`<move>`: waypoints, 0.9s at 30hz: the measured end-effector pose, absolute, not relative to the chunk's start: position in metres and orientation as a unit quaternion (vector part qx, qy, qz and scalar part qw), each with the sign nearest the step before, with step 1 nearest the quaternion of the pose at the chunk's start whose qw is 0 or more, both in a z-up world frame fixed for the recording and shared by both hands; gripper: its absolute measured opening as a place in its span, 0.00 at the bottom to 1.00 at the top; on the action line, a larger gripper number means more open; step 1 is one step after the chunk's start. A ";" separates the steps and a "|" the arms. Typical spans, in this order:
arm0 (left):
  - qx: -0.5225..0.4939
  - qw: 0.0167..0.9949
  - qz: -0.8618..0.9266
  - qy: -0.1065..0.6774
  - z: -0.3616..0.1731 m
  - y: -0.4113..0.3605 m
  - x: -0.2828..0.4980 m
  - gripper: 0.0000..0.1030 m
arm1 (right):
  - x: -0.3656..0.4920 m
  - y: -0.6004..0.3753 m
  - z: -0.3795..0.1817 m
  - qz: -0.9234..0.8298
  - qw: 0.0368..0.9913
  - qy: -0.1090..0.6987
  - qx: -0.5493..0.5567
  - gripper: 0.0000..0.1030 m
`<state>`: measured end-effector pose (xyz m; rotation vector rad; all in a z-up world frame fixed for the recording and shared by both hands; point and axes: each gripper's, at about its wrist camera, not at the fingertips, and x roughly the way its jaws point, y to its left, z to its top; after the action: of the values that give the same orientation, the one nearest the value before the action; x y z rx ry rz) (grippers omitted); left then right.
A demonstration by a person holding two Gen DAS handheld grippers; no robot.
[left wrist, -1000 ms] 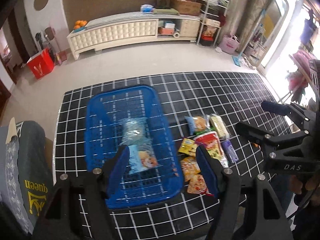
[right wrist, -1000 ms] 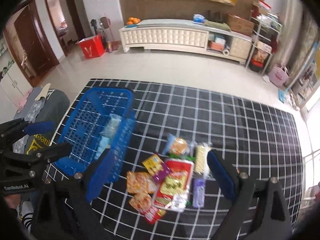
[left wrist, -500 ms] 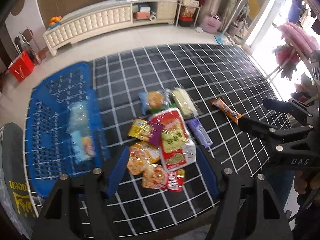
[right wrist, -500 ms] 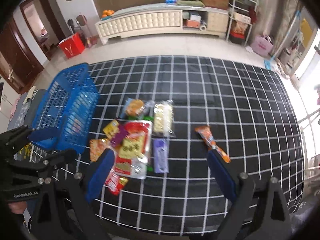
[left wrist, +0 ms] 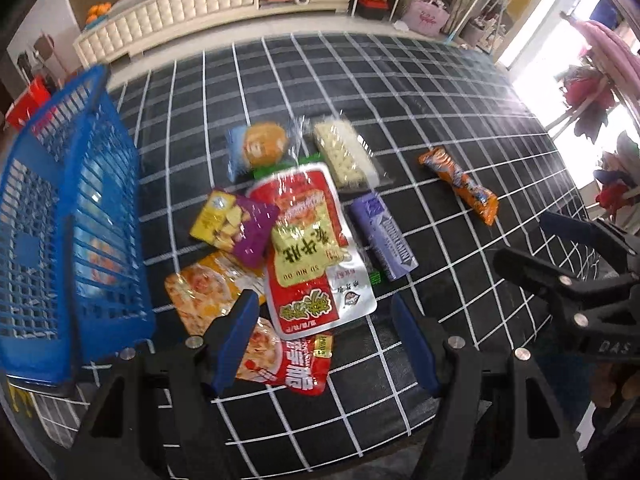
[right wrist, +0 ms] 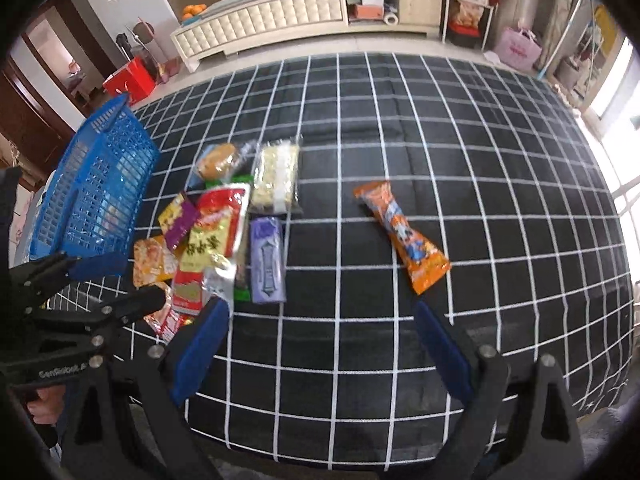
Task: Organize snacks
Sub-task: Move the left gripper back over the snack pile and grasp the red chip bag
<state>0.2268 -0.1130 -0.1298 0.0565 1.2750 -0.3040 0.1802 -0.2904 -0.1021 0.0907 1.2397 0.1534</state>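
A pile of snack packets lies on the black grid cloth (left wrist: pixel 400 92): a big red and yellow bag (left wrist: pixel 312 240), a purple bar (left wrist: pixel 382 236), a yellow and purple packet (left wrist: pixel 234 226), a round bun pack (left wrist: pixel 260 148) and a pale cracker pack (left wrist: pixel 344 156). An orange packet (right wrist: pixel 402 236) lies alone to the right. The blue basket (left wrist: pixel 72 216) stands left of the pile with packets inside. My left gripper (left wrist: pixel 324 320) hangs open over the near end of the pile. My right gripper (right wrist: pixel 320 320) is open above bare cloth, between the purple bar (right wrist: pixel 267 264) and the orange packet.
A long cream cabinet (right wrist: pixel 280 20) runs along the far wall, with a red bag (right wrist: pixel 130 80) on the floor to its left and a shelf rack (right wrist: pixel 468 8) to its right. The cloth's near edge (right wrist: pixel 340 456) lies just below the grippers.
Both grippers have swung right and lower, away from the basket and toward the pile. The orange packet has come into view. Both stay open and empty.
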 end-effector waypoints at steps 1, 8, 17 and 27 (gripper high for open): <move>0.027 0.789 -0.137 0.599 -0.137 -0.114 0.228 0.65 | 0.180 -0.292 -0.106 0.074 0.809 0.582 0.044 0.93; -0.001 0.768 -0.122 0.629 -0.172 -0.116 0.247 0.65 | 0.185 -0.303 -0.125 0.083 0.801 0.589 0.068 0.93; -0.009 0.769 -0.096 0.632 -0.198 -0.122 0.281 0.65 | 0.192 -0.314 -0.141 0.091 0.795 0.595 0.077 0.93; 0.012 0.767 -0.090 0.636 -0.207 -0.140 0.295 0.62 | 0.193 -0.323 -0.154 0.086 0.788 0.605 0.079 0.93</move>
<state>0.2951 -0.1400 -0.2075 0.0256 1.3804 -0.1947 0.1933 -0.3225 -0.1538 0.1696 1.3034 0.1845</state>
